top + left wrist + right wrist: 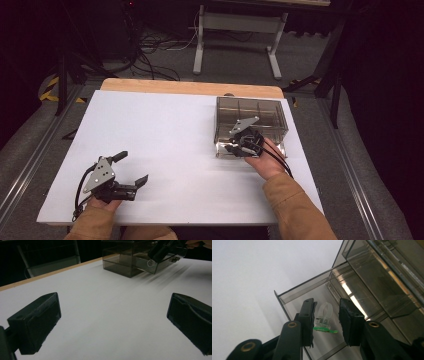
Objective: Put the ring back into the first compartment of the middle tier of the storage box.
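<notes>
Drawer point(294, 293) pulled out; my right hand-held gripper point(326, 320) stands released over clear clip point(325, 315). Keep jaws straddling it, lower squarely.

White table point(165, 150), wooden far edge; smoky clear drawer box point(251, 118) stands at far right corner.
</notes>
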Tool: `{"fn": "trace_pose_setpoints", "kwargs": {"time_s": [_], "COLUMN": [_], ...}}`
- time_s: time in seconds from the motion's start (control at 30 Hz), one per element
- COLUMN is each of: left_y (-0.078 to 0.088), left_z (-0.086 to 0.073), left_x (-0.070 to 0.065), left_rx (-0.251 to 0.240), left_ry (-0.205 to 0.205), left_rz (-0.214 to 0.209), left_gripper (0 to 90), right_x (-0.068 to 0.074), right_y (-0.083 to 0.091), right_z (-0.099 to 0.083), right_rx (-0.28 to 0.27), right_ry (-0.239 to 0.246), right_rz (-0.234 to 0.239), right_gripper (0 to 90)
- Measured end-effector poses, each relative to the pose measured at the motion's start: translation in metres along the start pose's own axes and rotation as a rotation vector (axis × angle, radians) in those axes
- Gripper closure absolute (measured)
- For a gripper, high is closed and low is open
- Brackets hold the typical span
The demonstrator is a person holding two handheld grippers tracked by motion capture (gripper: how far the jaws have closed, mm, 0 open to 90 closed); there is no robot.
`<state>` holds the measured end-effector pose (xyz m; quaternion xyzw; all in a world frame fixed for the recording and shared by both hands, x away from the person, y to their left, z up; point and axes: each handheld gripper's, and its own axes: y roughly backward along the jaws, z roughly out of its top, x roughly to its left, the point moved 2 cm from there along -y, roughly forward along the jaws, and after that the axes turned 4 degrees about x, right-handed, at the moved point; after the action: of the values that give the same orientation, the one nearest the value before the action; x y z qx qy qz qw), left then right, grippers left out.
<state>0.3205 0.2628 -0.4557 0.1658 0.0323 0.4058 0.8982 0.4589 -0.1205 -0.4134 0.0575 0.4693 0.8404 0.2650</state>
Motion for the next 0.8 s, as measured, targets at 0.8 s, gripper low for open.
{"fn": "trace_pose_setpoints", "kwargs": {"time_s": [0.8], "left_y": [0.0], "left_z": [0.0], "left_x": [0.0], "left_rx": [-0.001], "left_ry": [0.001], "left_rz": [0.001], "left_gripper": [0.2], "right_x": [0.01], "right_y": [0.039], "right_z": [-0.002], "right_rx": [-0.084], "right_ry": [0.037], "right_rz": [0.024], "right_gripper": [90.0]}}
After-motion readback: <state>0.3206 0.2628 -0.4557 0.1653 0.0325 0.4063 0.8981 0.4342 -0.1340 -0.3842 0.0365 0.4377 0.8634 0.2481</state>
